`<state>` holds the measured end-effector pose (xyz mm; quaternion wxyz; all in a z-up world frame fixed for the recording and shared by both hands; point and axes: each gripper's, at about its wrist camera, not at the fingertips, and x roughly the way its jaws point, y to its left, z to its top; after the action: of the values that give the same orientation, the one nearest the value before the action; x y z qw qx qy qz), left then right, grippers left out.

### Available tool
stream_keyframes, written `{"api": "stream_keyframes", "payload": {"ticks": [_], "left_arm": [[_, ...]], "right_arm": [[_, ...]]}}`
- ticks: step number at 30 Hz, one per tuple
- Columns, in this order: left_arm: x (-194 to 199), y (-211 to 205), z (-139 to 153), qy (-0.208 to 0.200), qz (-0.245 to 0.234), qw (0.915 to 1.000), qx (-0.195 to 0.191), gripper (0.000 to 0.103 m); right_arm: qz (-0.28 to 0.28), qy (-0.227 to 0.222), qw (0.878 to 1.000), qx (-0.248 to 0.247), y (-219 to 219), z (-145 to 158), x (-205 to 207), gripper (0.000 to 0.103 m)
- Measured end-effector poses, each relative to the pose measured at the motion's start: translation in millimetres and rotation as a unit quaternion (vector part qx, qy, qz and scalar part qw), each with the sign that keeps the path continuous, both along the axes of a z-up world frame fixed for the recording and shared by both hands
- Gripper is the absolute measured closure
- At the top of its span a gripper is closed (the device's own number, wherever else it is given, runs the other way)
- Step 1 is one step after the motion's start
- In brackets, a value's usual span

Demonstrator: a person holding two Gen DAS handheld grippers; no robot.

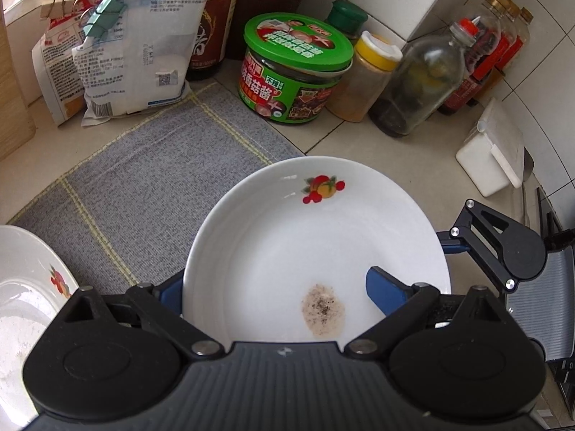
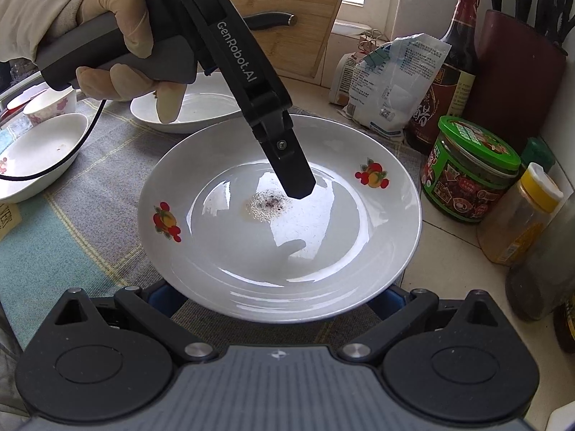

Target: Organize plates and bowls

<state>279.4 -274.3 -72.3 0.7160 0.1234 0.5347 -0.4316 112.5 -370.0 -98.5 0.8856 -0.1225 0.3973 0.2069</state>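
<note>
Two grippers attend one dish. Left gripper (image 1: 276, 287) stands wide open: one finger rests inside the well, the other sits outside the left rim, and no clamping is evident. Right gripper (image 2: 280, 298) is also spread wide, its fingertips hidden under the near rim. The fruit-print plate (image 1: 287, 233) lies between them, partly over the grey cloth (image 1: 143, 179), with a speckled residue spot (image 1: 323, 310) in its well. Risk: with neither pair pinching the rim, the glazed plate could slide or tip. The green-lidded sauce jar (image 1: 294, 72) and glass bottle (image 1: 413, 82) stand near enough to be struck.
</note>
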Motion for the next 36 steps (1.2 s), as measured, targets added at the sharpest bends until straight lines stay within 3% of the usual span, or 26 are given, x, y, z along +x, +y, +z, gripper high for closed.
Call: {"api": "stream_keyframes", "payload": {"ticks": [24, 36], "left_arm": [[14.0, -10.7, -25.4, -0.013, -0.001, 0.9998, 0.013, 0.006], [6.2, -9.7, -17.1, -0.043, -0.013, 0.9989, 0.016, 0.006]], "right_arm": [[-0.017, 0.016, 1.000, 0.003, -7.0, -15.7, 18.3, 0.000], [-0.023, 0.015, 1.000, -0.001, -7.5, -15.6, 17.3, 0.000]]}}
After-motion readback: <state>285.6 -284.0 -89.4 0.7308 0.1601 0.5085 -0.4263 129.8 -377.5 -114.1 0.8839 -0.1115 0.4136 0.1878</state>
